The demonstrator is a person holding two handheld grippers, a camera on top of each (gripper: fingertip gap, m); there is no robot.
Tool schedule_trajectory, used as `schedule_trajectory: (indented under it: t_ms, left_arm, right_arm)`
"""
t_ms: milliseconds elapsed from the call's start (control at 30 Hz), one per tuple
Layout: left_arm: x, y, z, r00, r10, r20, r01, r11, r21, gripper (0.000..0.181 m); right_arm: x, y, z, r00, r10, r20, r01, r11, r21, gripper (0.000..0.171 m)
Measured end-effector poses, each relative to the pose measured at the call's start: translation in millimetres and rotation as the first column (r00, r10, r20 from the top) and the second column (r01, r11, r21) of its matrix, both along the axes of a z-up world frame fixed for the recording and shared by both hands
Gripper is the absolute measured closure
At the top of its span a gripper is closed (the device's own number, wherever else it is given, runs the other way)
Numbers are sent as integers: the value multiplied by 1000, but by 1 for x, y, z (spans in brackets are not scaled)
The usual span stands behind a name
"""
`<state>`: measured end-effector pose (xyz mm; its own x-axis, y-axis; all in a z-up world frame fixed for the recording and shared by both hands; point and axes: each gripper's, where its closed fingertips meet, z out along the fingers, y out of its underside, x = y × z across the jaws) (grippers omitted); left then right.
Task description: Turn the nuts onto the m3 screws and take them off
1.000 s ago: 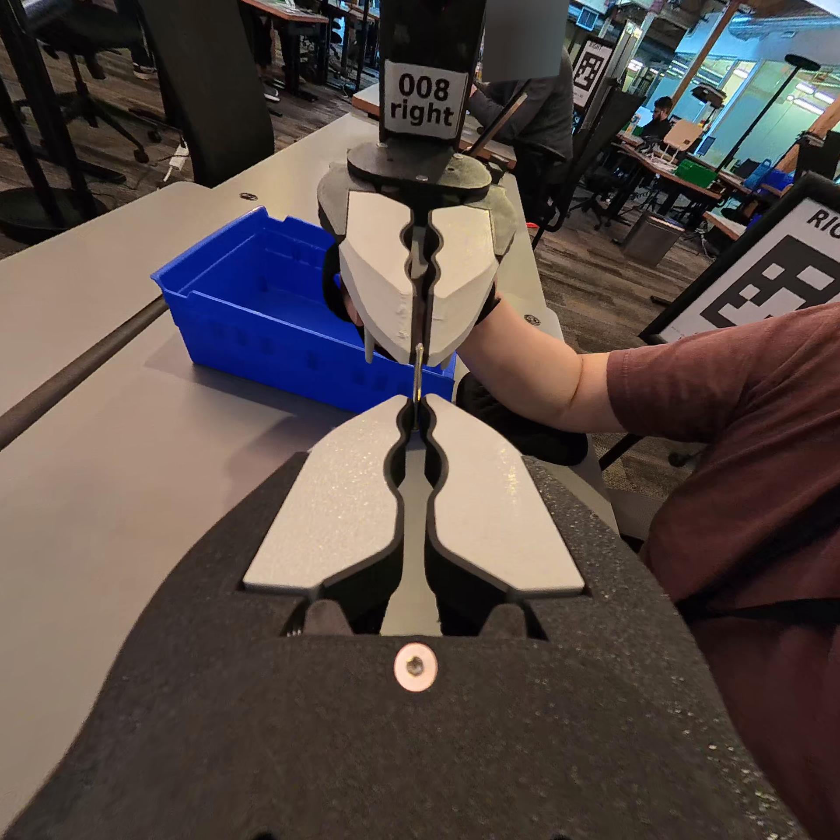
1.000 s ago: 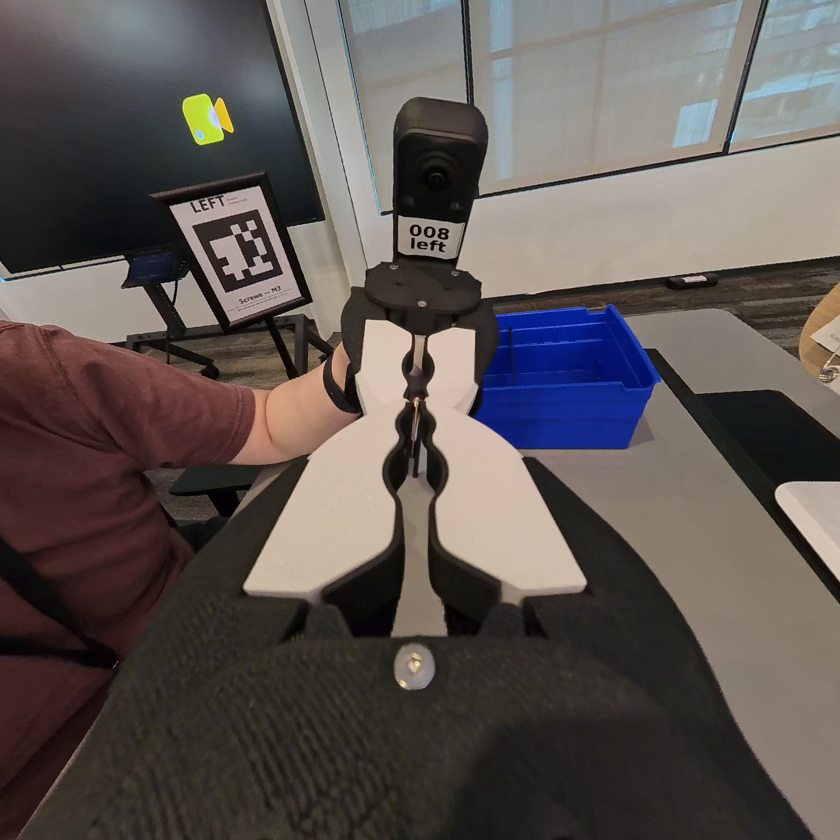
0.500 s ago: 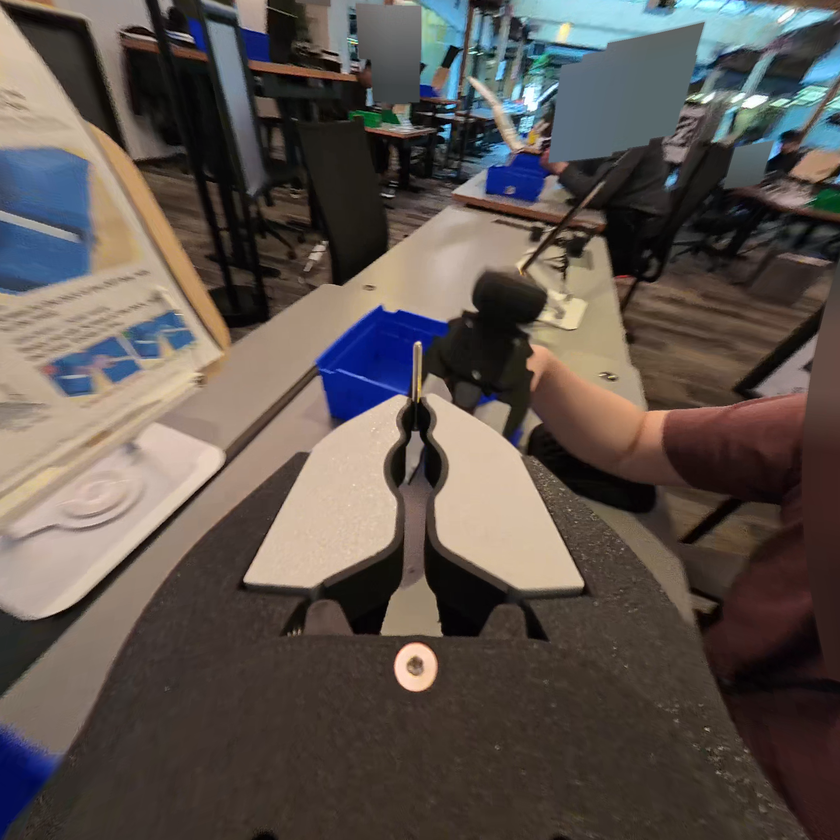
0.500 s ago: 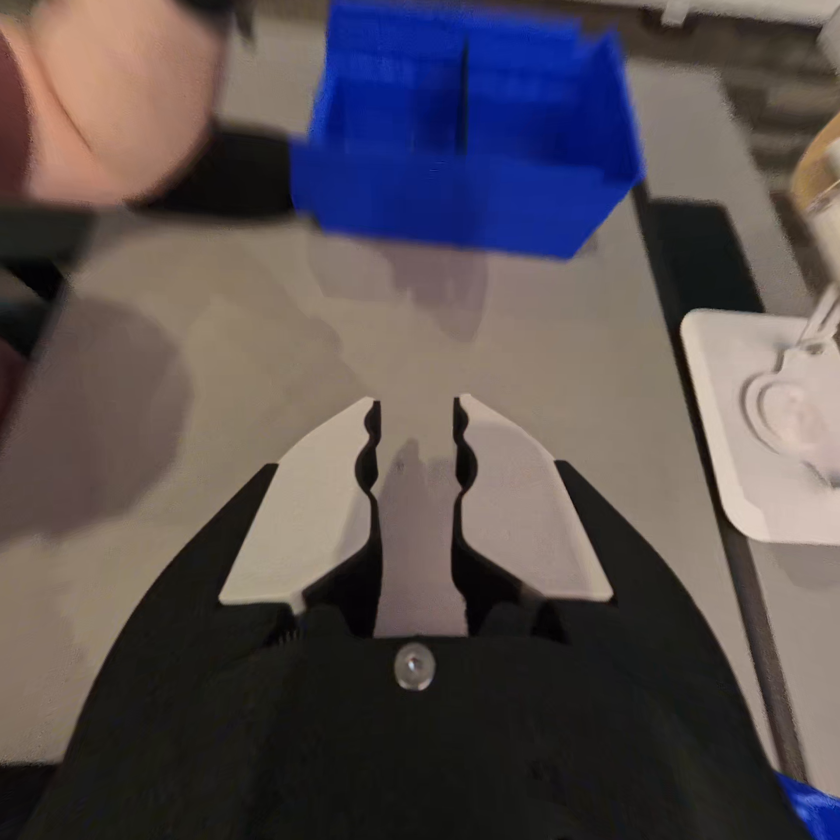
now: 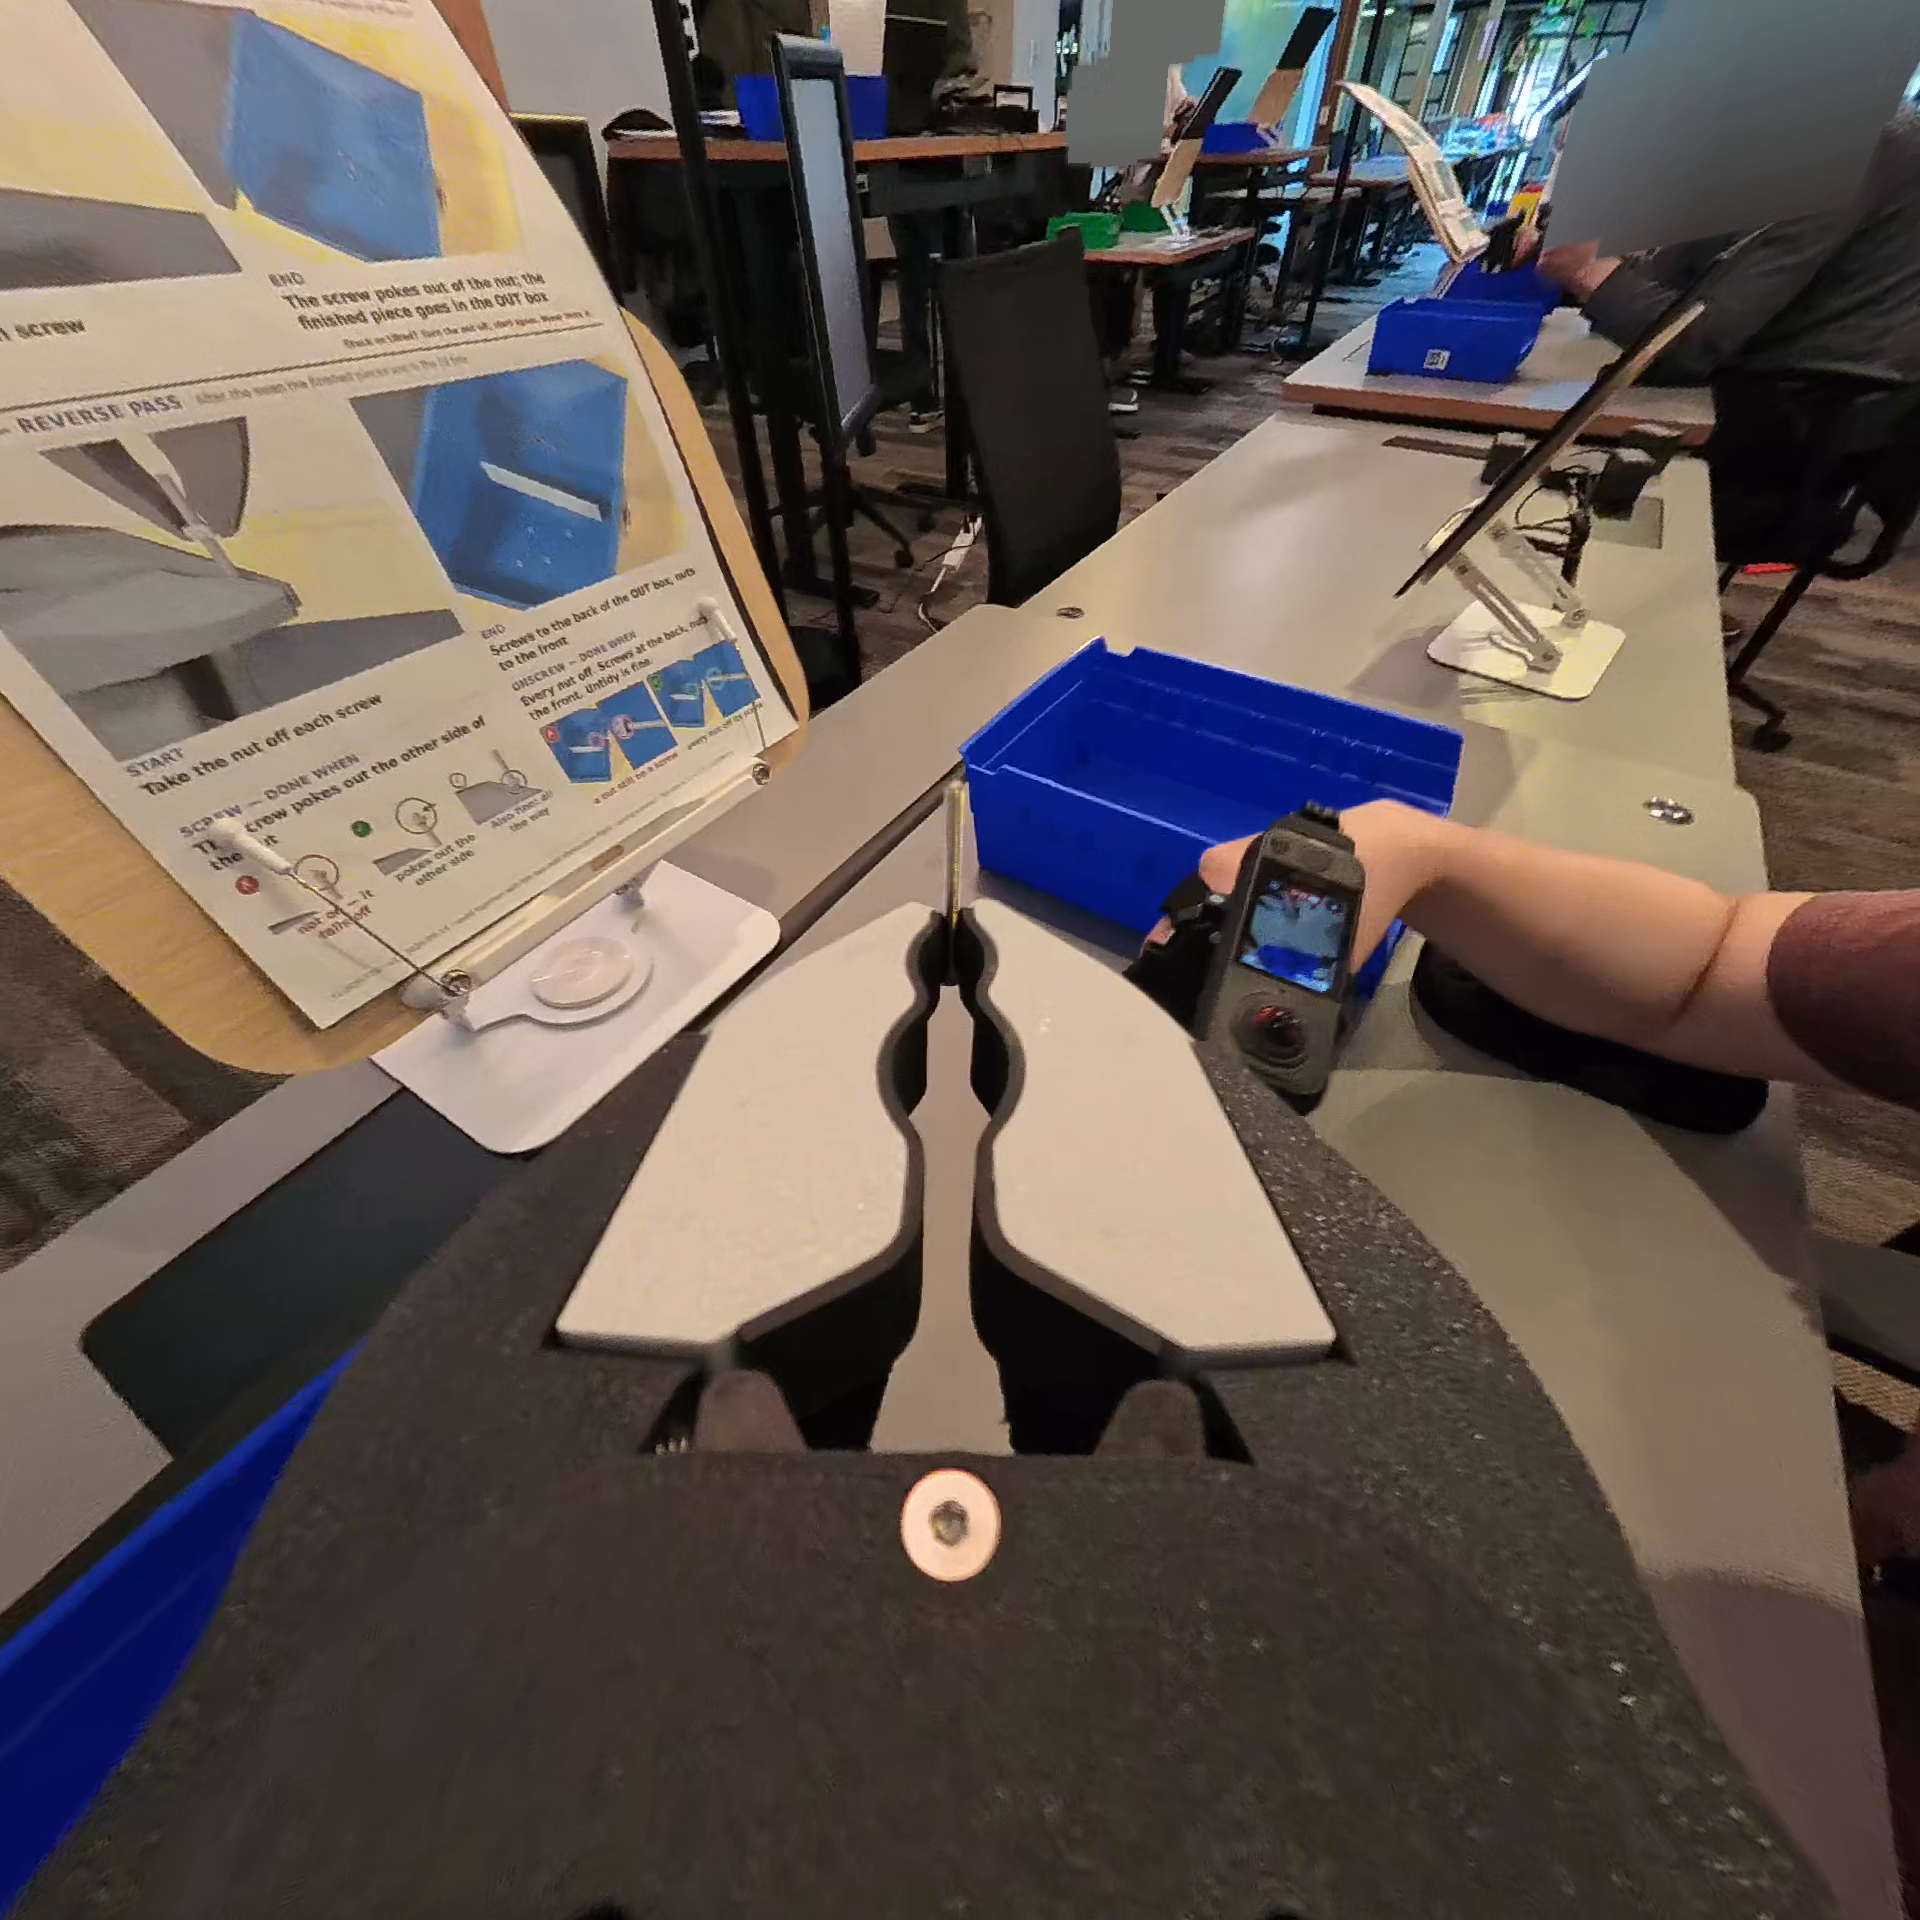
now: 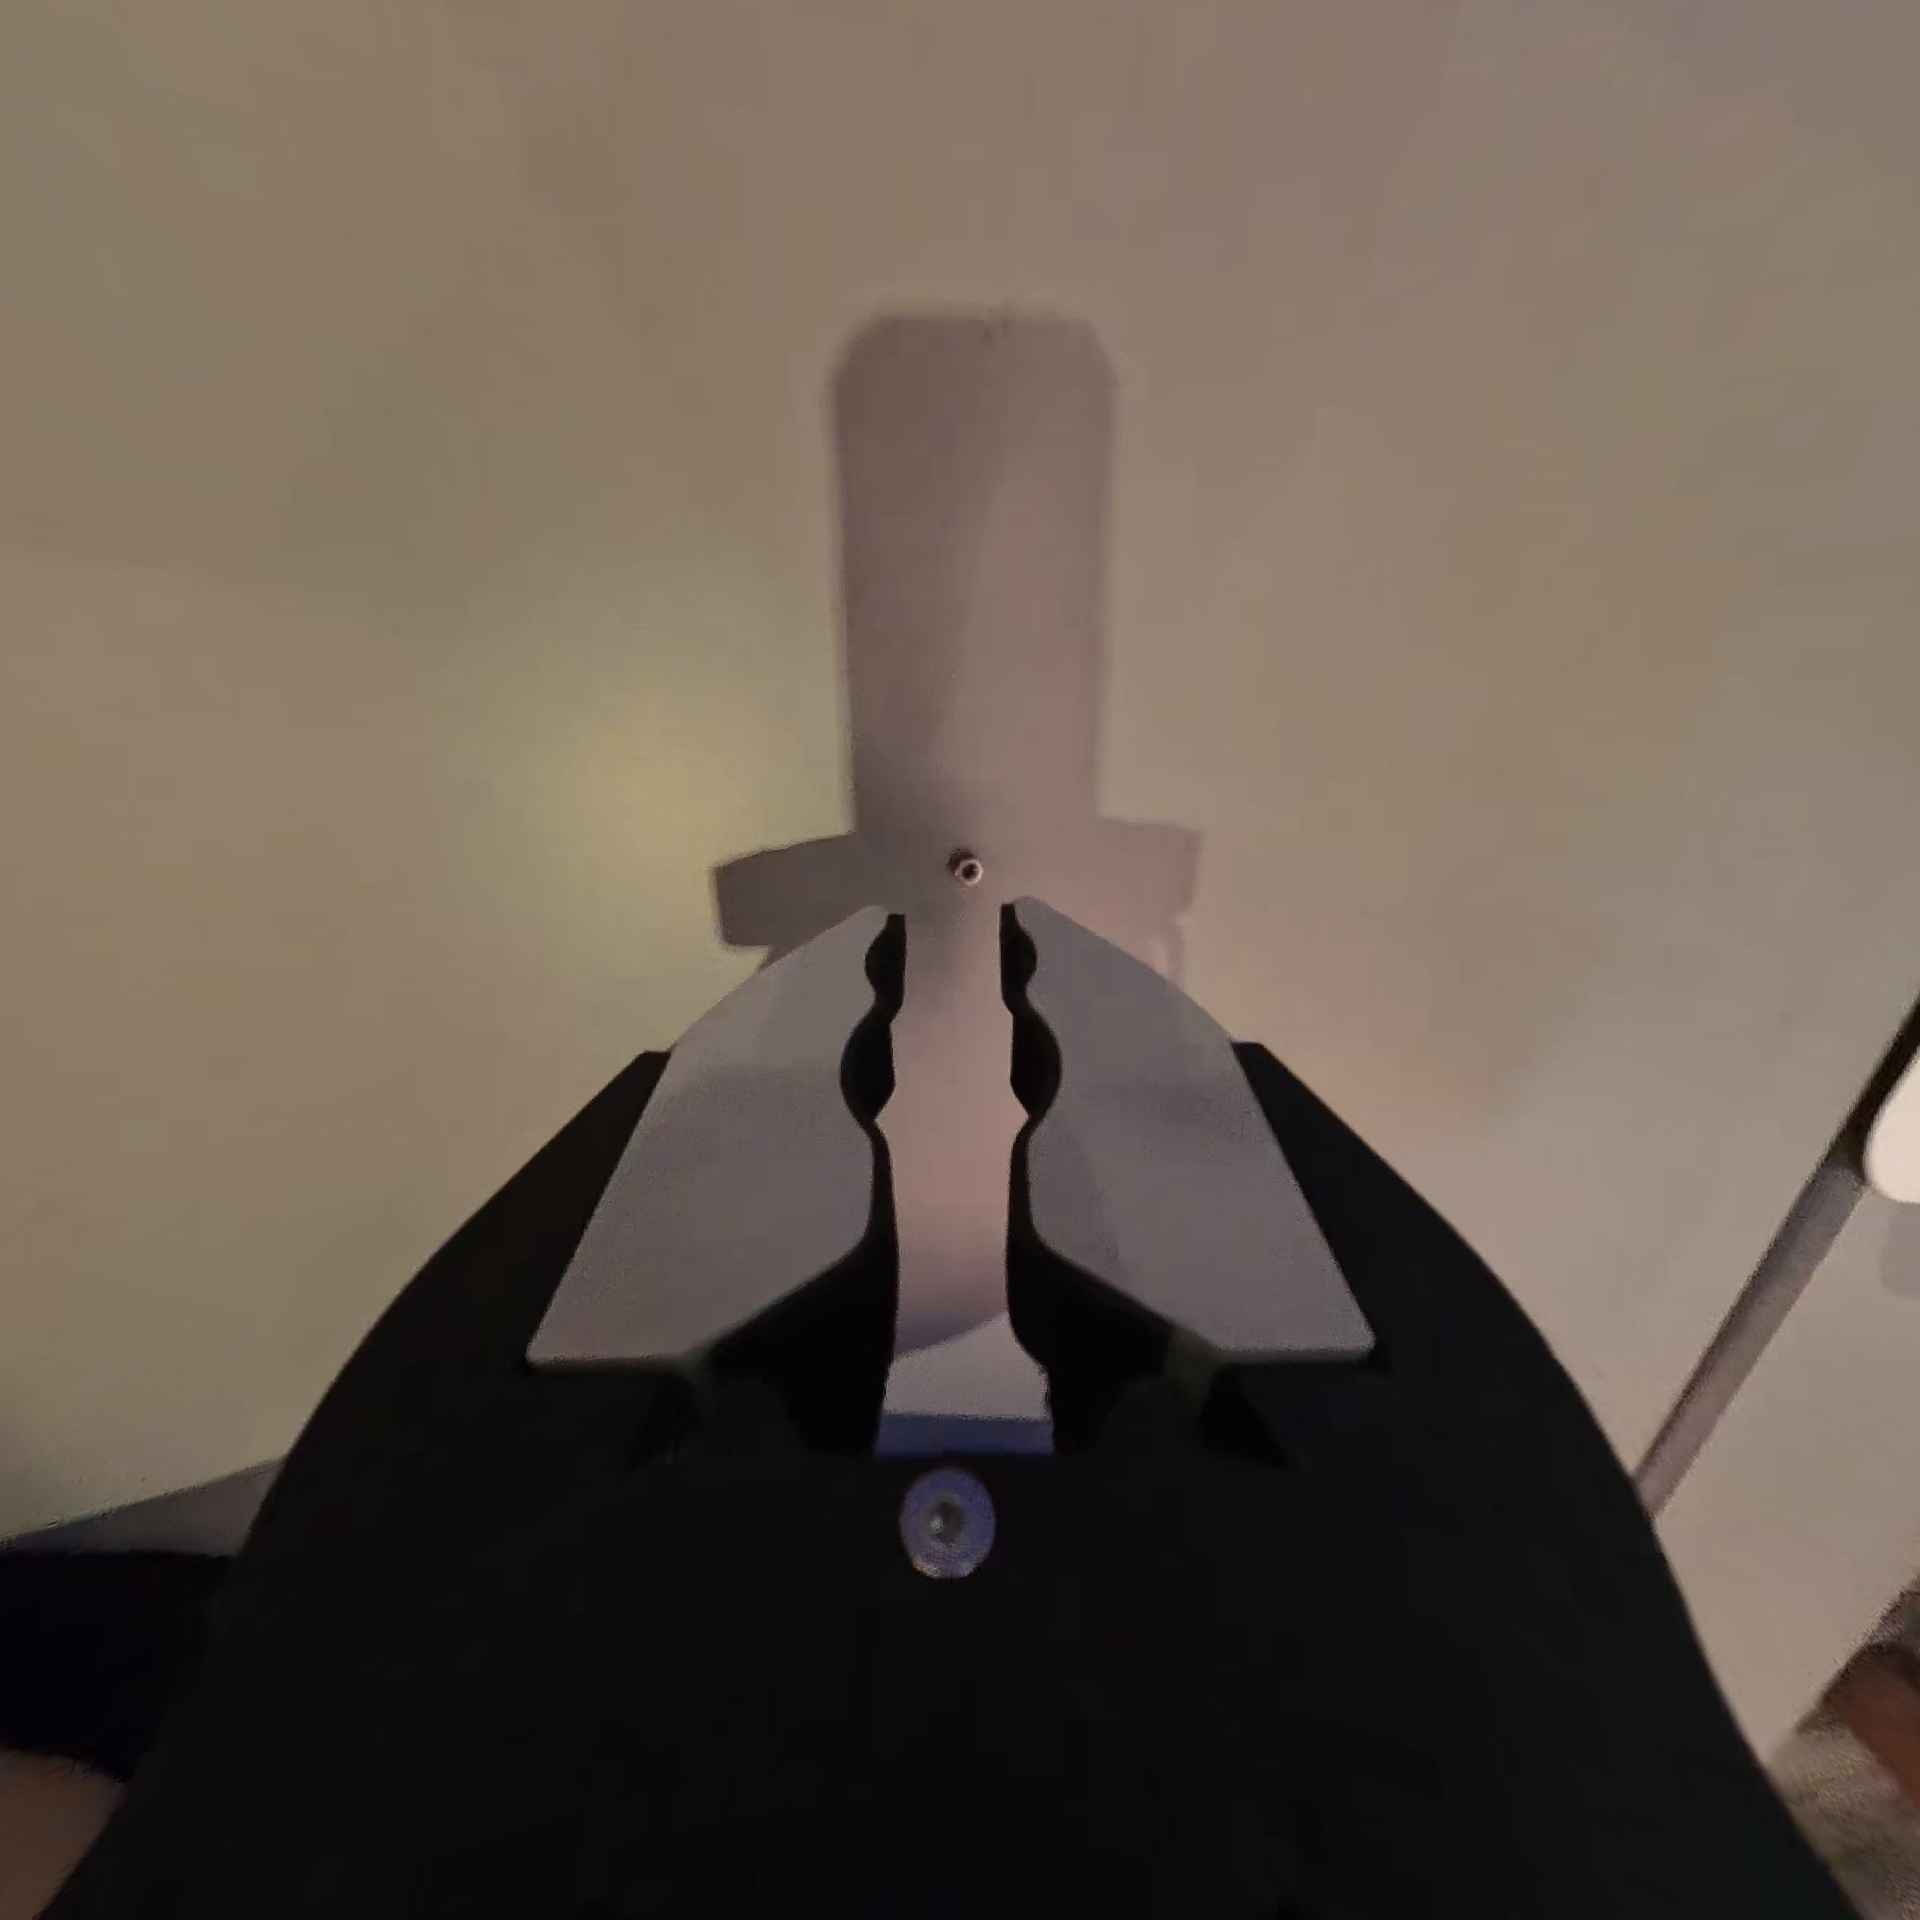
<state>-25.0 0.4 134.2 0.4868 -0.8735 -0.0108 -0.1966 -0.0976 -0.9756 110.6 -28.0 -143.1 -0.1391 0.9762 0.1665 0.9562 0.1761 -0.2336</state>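
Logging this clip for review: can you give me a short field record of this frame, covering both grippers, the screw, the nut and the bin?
left gripper: shut on the screw
screw: upright, sticking out past the fingertips
right gripper: open, empty, pointing down at the table
nut: small, lying on the table just ahead of the open fingertips
blue bin: on the table, looks empty
instruction sheet: on a stand, left

floor: dark wood-look planks [image 5: 1195, 436] | furniture: grey bench [image 5: 1299, 540] seen in front, black office chair [image 5: 1029, 416] beside it, further desks [image 5: 1164, 249] behind | light: bright at far windows [image 5: 1455, 62]
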Motion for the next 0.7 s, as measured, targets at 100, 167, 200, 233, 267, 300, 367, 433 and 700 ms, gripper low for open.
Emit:
schedule_trajectory:
  t_ms: [100, 167, 200, 233, 267, 300, 367, 433, 700]
  left_arm:
    - [2, 5, -7, 1000, 18, -23, -19, 1000, -17, 179]
    - [6, 6, -12, 999, 13, -44, -14, 1000, -20, 179]
    - [9, 6, -13, 999, 3, -50, -4, 1000, -23, 179]
    - [12, 5, -14, 999, -5, -53, 3, 1000, -25, 179]
    - [15, 5, -15, 998, -13, -56, 11, 1000, -26, 179]
    - [17, 4, -17, 998, -21, -63, 19, 999, -29, 179]
    - [21, 3, -20, 997, -33, -76, 31, 999, -35, 179]
    - [24, 4, -23, 996, -42, -80, 38, 998, -44, 179]
    - [31, 2, -28, 994, -72, -83, 66, 995, -72, 179]
  right_arm:
    - [-5, -1, -4, 997, -73, -19, 71, 995, -65, 153]
    - [-4, 2, -6, 993, -118, 7, 118, 991, -58, 153]
    - [-5, 3, -7, 992, -124, 13, 124, 991, -46, 152]
    - [-7, 3, -9, 992, -126, 14, 126, 991, -42, 152]
    - [-7, 3, -11, 991, -132, 22, 133, 990, -45, 153]
    - [-7, 4, -14, 990, -140, 33, 141, 989, -46, 152]
    - [-5, 8, -17, 985, -168, 46, 170, 985, -40, 152]
    - [-6, 8, -18, 979, -199, 40, 201, 978, -63, 152]
    - [-6, 5, -19, 972, -231, 36, 234, 963, -133, 157]
